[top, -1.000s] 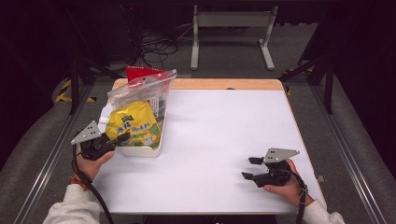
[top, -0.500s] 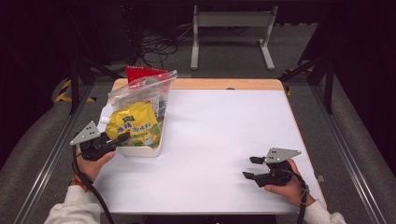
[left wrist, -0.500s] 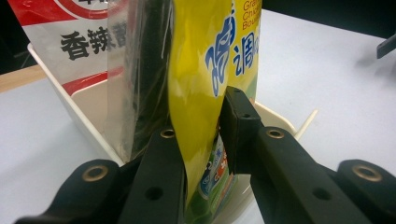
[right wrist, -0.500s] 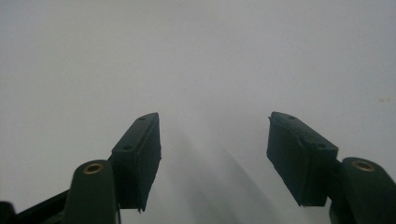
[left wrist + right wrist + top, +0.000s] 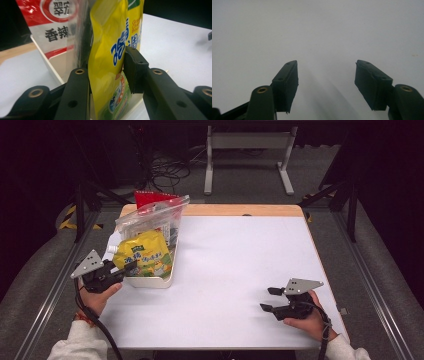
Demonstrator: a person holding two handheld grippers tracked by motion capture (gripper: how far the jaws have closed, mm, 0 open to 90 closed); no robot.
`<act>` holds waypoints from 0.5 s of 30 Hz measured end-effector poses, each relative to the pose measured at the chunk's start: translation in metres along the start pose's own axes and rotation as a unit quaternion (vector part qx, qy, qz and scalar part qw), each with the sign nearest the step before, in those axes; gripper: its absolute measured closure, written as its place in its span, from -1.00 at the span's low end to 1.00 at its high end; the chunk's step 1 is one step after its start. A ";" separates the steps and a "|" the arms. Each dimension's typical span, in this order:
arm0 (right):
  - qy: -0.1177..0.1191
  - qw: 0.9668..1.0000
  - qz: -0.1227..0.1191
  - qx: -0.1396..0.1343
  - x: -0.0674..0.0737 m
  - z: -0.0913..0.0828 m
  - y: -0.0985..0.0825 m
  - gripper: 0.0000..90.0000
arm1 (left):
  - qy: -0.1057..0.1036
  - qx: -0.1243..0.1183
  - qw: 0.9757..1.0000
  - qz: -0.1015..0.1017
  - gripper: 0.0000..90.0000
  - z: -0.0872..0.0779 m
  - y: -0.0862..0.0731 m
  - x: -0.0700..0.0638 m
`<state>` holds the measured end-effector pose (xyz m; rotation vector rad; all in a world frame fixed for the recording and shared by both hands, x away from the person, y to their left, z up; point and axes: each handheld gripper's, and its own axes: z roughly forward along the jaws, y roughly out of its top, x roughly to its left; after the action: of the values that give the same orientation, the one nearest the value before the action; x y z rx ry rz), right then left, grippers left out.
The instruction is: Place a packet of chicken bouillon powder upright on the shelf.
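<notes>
A yellow spouted pouch (image 5: 145, 255) stands tilted in a white bin (image 5: 150, 282) at the table's left. My left gripper (image 5: 127, 268) reaches it from the near left. In the left gripper view the pouch (image 5: 110, 50) hangs between the jaws of my left gripper (image 5: 106, 62), which have just been opening. The right pad (image 5: 132, 67) sits beside its edge, and the other pad is hidden behind the foil. My right gripper (image 5: 267, 299) rests open on the white table at the near right. In its own view my right gripper (image 5: 325, 67) has nothing between its jaws.
Behind the pouch, a clear zip bag (image 5: 150, 217) holding a red and white packet leans in the same bin. A red packet (image 5: 150, 198) pokes up behind it. The white tabletop (image 5: 240, 260) spreads between my two hands, with a wooden strip along its far edge.
The left gripper's jaws have spread apart around the yellow pouch, which stays leaning in the bin. The right hand and its gripper have not moved.
</notes>
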<state>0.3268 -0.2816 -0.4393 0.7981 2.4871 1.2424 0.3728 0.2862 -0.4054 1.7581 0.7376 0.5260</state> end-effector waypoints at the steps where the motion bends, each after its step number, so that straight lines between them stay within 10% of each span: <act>1: -0.001 1.000 -0.001 0.000 0.000 0.000 0.000 -0.22 | 0.008 -0.001 1.000 0.002 0.48 -0.002 0.001 -0.001; 15: -0.020 1.000 -0.002 -0.020 -0.001 -0.008 0.002 -0.21 | 0.086 -0.009 0.996 -0.006 -0.19 -0.021 0.003 -0.025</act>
<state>0.3249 -0.2869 -0.4325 0.7995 2.4236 1.2569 0.3420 0.2824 -0.3959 1.7044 0.8600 0.6800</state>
